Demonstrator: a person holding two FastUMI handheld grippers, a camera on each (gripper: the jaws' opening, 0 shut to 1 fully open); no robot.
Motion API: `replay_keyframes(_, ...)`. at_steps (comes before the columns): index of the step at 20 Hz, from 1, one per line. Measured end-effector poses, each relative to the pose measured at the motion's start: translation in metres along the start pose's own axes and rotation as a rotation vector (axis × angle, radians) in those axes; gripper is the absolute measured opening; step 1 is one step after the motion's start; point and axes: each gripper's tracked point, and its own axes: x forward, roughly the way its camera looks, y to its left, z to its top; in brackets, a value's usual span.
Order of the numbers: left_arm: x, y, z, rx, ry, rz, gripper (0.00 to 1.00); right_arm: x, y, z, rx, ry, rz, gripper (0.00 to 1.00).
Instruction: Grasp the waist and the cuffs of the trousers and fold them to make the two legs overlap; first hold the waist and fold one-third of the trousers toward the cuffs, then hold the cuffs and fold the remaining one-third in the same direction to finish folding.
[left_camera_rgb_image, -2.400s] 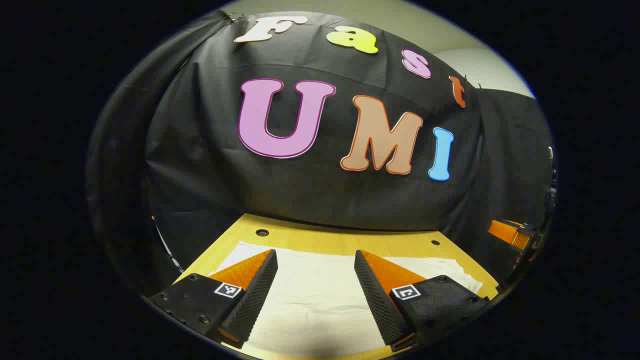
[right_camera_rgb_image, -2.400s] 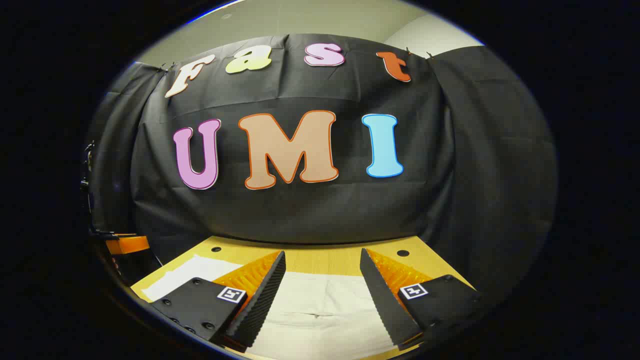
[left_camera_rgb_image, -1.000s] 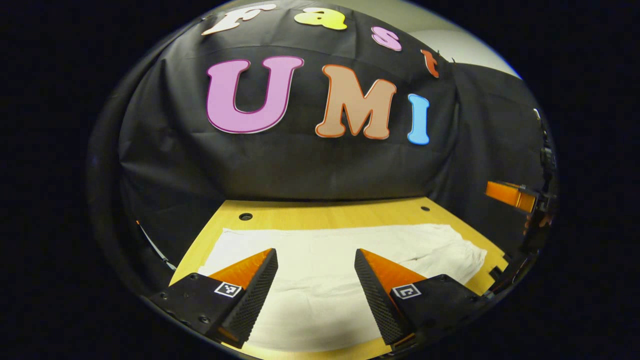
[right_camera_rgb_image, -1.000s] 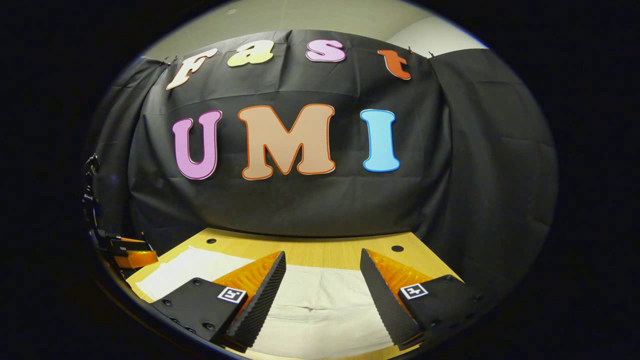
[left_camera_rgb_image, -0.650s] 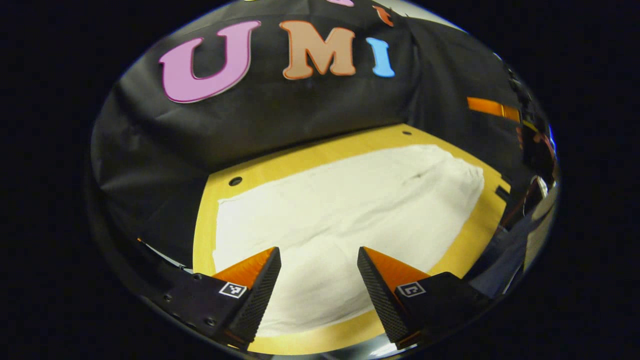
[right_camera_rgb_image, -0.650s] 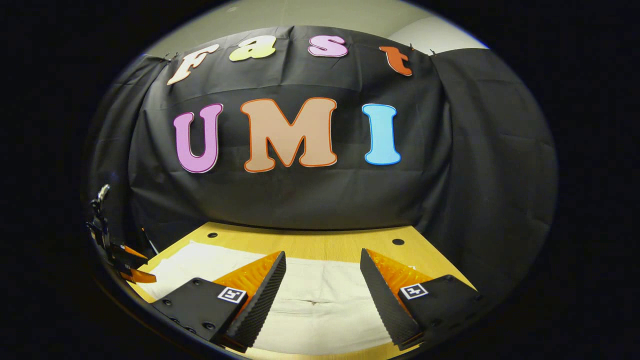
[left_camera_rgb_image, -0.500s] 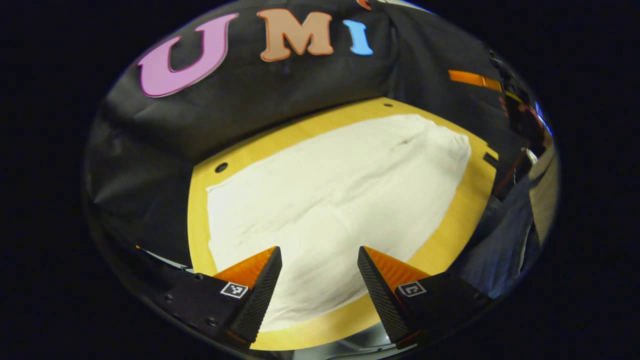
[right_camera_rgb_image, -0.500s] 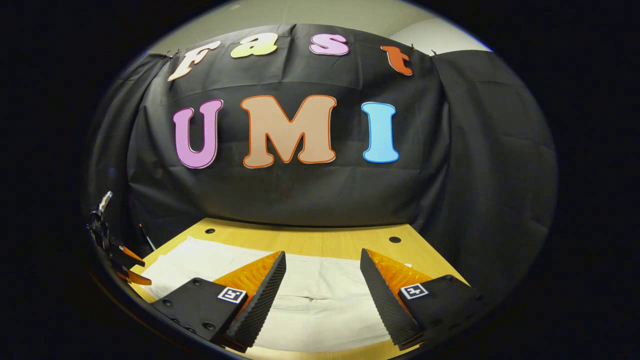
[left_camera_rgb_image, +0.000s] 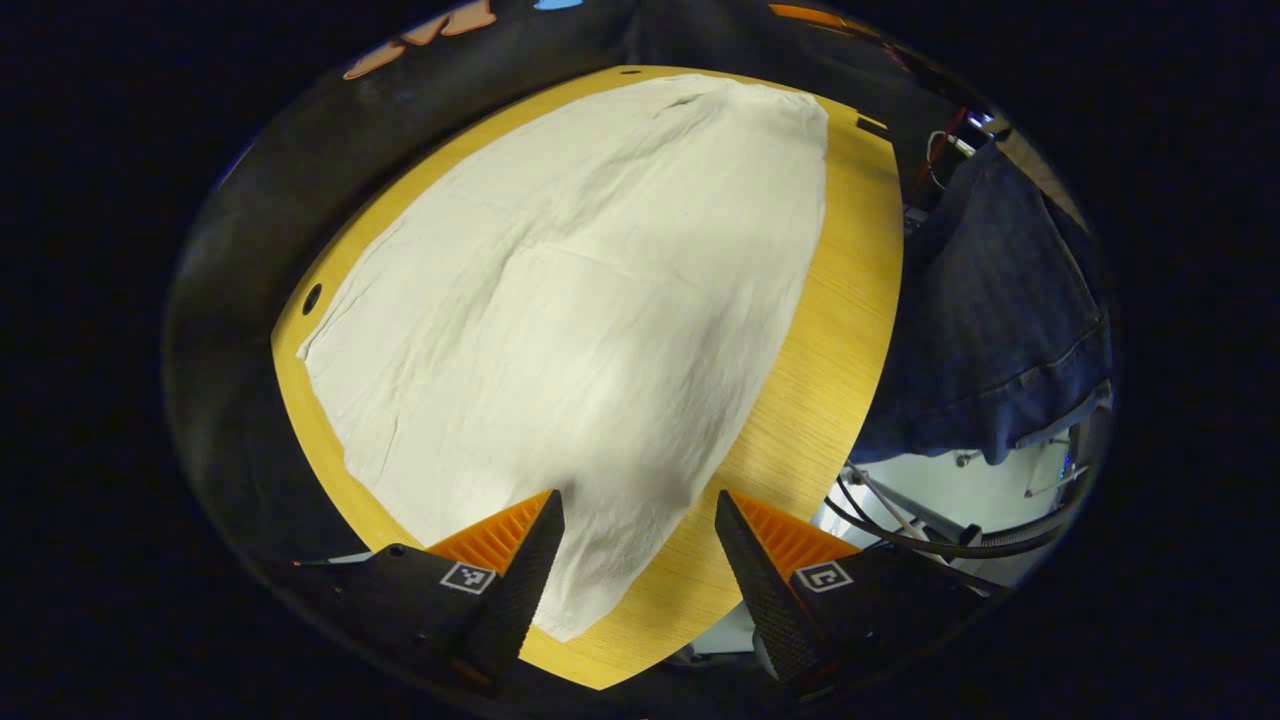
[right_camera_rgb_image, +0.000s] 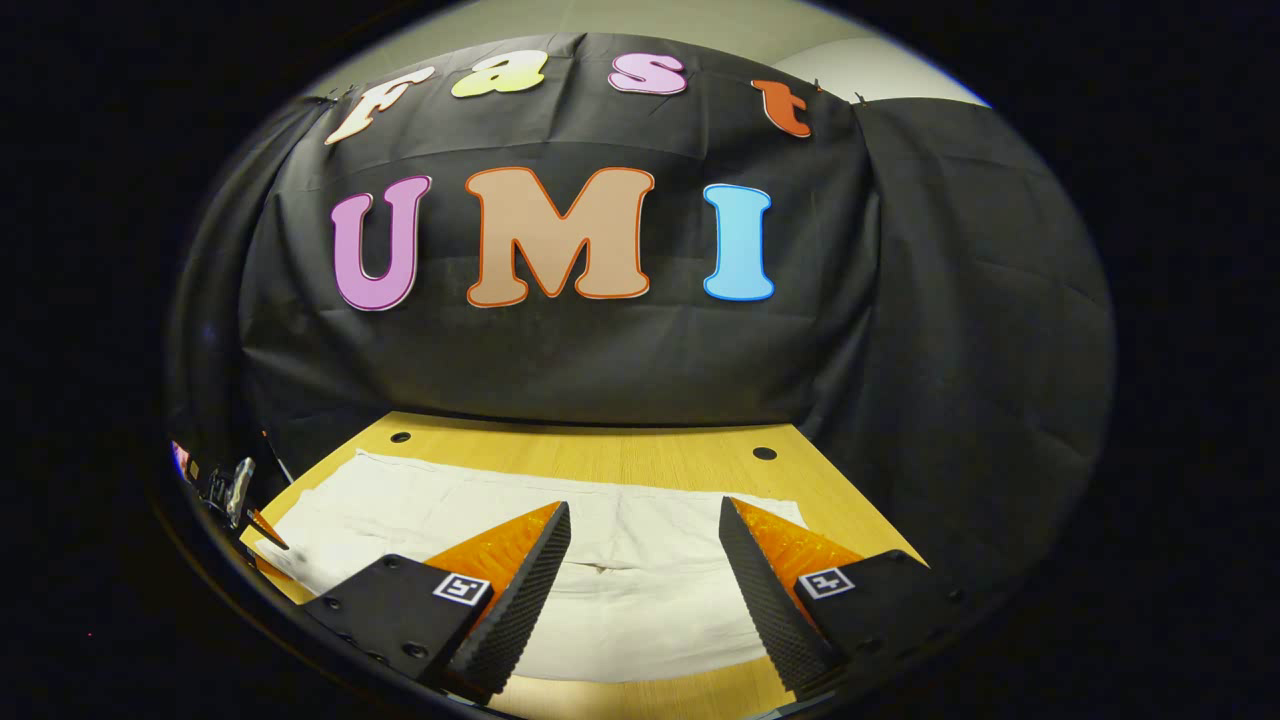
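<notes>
The pale trousers (left_camera_rgb_image: 590, 300) lie flat on the wooden table (left_camera_rgb_image: 830, 330). If we pinch one layer at the near corner, the fold could drag and wrinkle. Our left gripper (left_camera_rgb_image: 640, 560) tips steeply down over that corner, jaws apart and empty. Our right gripper (right_camera_rgb_image: 645, 590) sits low and level above the trousers (right_camera_rgb_image: 620, 590), jaws apart too.
</notes>
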Motion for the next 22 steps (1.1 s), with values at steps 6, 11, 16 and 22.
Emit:
replay_keyframes(6,0.013,0.0,-0.018,0.107,0.089,-0.049,0.92,0.001,-0.009,-0.011,-0.002,0.027,-0.036,0.93)
replay_keyframes(11,0.016,-0.003,-0.023,0.122,0.124,-0.082,0.9,0.006,-0.01,-0.015,-0.013,0.042,-0.041,0.96)
replay_keyframes(16,0.015,-0.004,-0.024,0.137,0.165,-0.106,0.9,0.014,-0.006,-0.024,-0.024,0.07,-0.011,0.96)
replay_keyframes(22,0.02,-0.008,-0.025,0.147,0.198,-0.103,0.78,0.028,0.003,-0.028,-0.07,0.093,0.061,0.97)
